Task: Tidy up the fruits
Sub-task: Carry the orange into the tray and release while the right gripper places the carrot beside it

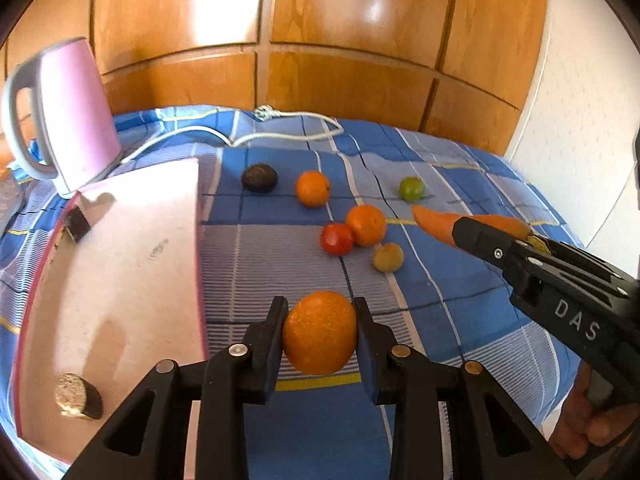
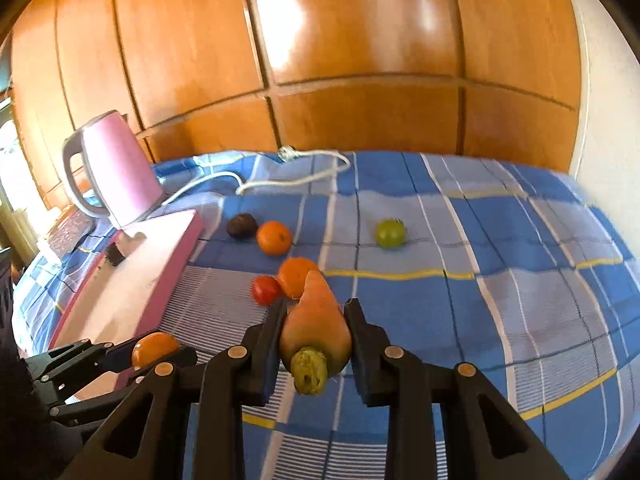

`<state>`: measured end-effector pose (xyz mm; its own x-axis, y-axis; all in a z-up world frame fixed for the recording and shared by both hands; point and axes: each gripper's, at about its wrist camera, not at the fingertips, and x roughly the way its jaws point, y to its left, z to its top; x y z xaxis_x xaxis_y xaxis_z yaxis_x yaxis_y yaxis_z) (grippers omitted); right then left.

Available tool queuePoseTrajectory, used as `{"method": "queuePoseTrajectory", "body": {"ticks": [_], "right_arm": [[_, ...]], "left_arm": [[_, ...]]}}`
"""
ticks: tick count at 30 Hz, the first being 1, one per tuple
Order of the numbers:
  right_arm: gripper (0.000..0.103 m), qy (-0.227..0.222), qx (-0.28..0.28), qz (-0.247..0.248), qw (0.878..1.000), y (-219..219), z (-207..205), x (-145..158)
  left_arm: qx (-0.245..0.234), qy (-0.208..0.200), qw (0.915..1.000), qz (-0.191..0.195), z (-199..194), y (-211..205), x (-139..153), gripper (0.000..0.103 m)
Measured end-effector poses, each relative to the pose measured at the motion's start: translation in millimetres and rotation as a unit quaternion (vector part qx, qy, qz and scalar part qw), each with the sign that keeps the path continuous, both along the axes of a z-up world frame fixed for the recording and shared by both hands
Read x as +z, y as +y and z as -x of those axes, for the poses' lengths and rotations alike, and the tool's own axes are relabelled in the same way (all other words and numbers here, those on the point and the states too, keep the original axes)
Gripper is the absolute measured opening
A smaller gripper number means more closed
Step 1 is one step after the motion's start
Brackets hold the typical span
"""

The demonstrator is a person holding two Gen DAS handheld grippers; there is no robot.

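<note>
My left gripper is shut on an orange, held above the blue checked cloth beside a pink board. My right gripper is shut on a carrot, tip pointing away; it also shows in the left wrist view. On the cloth lie two oranges, a red tomato, a green tomato, a yellowish fruit and a dark avocado.
A pink kettle stands at the back left, its white cord trailing across the cloth. Two dark blocks lie on the board. A wooden wardrobe stands behind.
</note>
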<state>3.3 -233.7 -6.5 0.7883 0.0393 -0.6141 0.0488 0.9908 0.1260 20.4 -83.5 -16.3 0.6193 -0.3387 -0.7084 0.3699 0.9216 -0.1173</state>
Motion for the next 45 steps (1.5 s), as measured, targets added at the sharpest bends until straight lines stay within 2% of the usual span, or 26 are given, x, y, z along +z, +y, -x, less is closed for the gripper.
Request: {"method": "queuePoseTrajectory", "body": {"ticks": [10,15,24,29,34,37,41,43,45], "right_arm": [[0.030,-0.014,0.075,0.011,0.997,48.8,-20.6,20.2],[0.030,-0.008,0.111,0.000,0.994,75.0,-34.0,24.2],[0.030,0.005,0.160,-0.015,0.987,123.6,-58.6,25.7],[0.030,0.029,0.189,-0.029,0.981,157.5,-77.8,16.5],[0.032,0.055,0.218,-0.033,0.974,181.0,-75.3,0.3],[0.036,0.065,0.215,-0.041,0.974,178.6,-69.1,-7.4],[0.036,0.065,0.198,-0.041,0.977,168.4,-60.8,-7.5],[0.036,0.064,0.188,-0.035,0.979,164.3,-58.3,-6.6],[0.036,0.061,0.178,-0.021,0.982,162.4,-56.3,-5.6]], "left_arm": [[0.058,-0.019,0.9981,0.009,-3.4,41.4,18.5,0.032],[0.098,-0.022,0.9949,0.011,-10.0,70.9,20.7,0.032],[0.167,-0.018,0.9857,0.006,-26.2,122.9,16.8,0.033],[0.213,-0.006,0.9771,0.008,-31.6,148.9,12.4,0.033],[0.235,-0.004,0.9720,-0.002,-26.2,160.8,7.7,0.048],[0.241,0.007,0.9705,-0.003,-22.2,163.2,-0.2,0.051],[0.250,0.011,0.9683,0.002,-16.6,164.8,-3.5,0.051],[0.256,0.010,0.9667,0.005,-13.0,165.7,-2.7,0.059],[0.263,0.005,0.9647,0.007,-8.3,166.8,-1.1,0.061]]}}
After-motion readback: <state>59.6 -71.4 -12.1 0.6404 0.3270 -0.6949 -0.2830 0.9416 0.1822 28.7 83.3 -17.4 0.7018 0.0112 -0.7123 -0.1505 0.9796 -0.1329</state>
